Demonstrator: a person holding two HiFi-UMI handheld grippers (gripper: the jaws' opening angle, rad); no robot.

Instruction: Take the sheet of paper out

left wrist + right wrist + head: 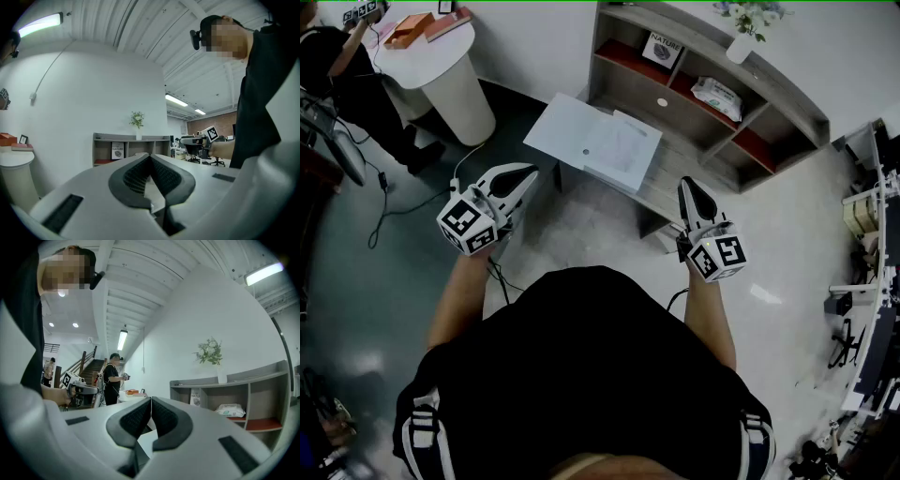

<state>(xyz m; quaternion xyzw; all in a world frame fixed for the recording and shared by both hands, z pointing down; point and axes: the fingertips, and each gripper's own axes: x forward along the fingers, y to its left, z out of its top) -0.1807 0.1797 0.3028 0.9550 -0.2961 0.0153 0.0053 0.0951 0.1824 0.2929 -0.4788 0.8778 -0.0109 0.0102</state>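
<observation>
Paper lies flat at upper centre, with both your grippers below it.
The sheet of paper (625, 150) rests on a white board (561, 127) by the wooden shelf unit (712, 56). Your left gripper (523, 178) and right gripper (687, 192) point up-frame, forearms extended, both sets of jaws pressed together on nothing.

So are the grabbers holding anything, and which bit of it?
Nothing is held. The left gripper and the right gripper are both shut on empty air, and the paper lies apart from both.
</observation>
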